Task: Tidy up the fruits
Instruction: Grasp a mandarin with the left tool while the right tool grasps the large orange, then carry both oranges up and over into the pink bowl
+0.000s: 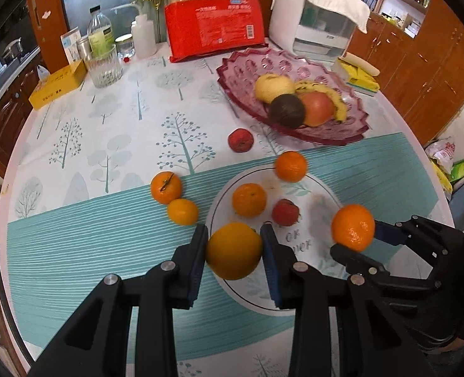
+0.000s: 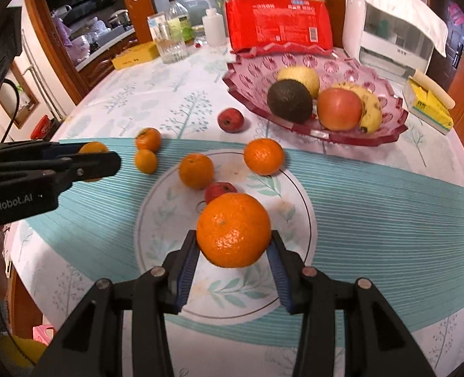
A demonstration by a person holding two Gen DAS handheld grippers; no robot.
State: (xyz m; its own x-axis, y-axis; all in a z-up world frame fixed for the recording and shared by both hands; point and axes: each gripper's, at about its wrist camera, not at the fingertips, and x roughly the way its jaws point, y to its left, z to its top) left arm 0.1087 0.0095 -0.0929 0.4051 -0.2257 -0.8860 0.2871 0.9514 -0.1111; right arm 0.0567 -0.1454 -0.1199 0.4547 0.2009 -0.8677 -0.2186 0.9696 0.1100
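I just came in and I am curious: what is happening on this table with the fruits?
A person is sorting fruit with two handheld grippers. The left gripper holds a yellow-orange citrus; the right gripper holds a mandarin. Both hover above the table. More mandarins lie loose, and the pink glass bowl already holds several fruits.

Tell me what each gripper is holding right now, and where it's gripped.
The left gripper pinches a yellow-orange citrus fruit across its sides; the right gripper clamps an orange mandarin across its lower sides.

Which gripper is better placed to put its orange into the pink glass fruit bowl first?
Right, probably. The right gripper with its orange is on the side of the pink glass fruit bowl; the left gripper holds its yellow-orange fruit farther away.
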